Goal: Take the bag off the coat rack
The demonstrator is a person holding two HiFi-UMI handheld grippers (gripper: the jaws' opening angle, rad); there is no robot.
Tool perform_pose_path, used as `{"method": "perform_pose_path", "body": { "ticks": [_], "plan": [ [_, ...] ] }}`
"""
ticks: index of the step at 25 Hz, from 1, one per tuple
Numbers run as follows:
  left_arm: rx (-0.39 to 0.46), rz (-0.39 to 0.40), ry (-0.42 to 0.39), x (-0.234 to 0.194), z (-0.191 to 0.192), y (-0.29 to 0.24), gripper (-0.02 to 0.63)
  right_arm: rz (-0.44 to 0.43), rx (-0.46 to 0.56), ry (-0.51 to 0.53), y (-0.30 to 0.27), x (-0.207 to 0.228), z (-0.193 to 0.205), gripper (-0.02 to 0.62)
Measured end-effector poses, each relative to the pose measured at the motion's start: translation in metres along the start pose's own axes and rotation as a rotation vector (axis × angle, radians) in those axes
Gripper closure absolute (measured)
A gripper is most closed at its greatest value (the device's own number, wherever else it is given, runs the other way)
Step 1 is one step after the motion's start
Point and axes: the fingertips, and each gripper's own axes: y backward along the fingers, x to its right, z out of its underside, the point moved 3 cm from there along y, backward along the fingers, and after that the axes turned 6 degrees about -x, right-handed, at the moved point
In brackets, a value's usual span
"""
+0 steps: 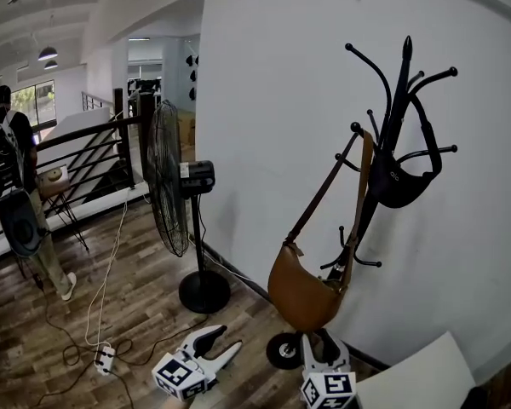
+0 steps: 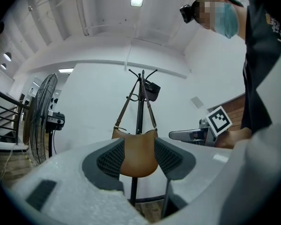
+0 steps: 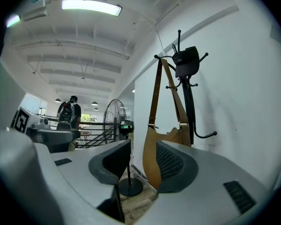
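Head view: the coat rack point(image 1: 383, 160) stands against the white wall at about 3 o'clock. A brown shoulder bag point(image 1: 305, 292) hangs by its strap from a peg, body low near the base. A small black bag point(image 1: 400, 181) sits higher on the pegs. The left gripper point(image 1: 220, 343) and right gripper point(image 1: 322, 343) are both down at 6 o'clock, below the brown bag and not touching it. A big floor fan point(image 1: 166, 177) is off at 9 o'clock.

Left gripper view: the left gripper point(image 2: 139, 165) has its jaws spread with nothing pinched. The brown bag point(image 2: 138, 149) shows dead ahead at 12 o'clock in the gap, but clearly well behind the jaws, still on the rack point(image 2: 141, 107).

Right gripper view: same deal. The right gripper point(image 3: 143, 168) is gaping and empty, and the brown bag point(image 3: 152, 153) peeks out behind the jaw at 3 o'clock, with the black bag point(image 3: 186, 62) up at 1 o'clock.

So I'd call this the approach, nothing grabbed yet. My guess is brown's the target. Next move needs a reach up to the strap, a pinch near the peg, then a lift up and off.
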Motion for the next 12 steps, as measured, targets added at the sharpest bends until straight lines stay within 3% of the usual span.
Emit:
{"method": "perform_pose_path", "body": {
  "ticks": [3, 12],
  "plan": [
    [-0.004, 0.015, 0.049, -0.016, -0.002, -0.003, 0.413, 0.054, 0.018, -0.011, -0.009, 0.000, -0.004, 0.439],
    [-0.017, 0.081, 0.041, -0.058, 0.001, -0.020, 0.413, 0.183, 0.053, -0.001, -0.028, 0.006, -0.021, 0.437]
  ]
}}
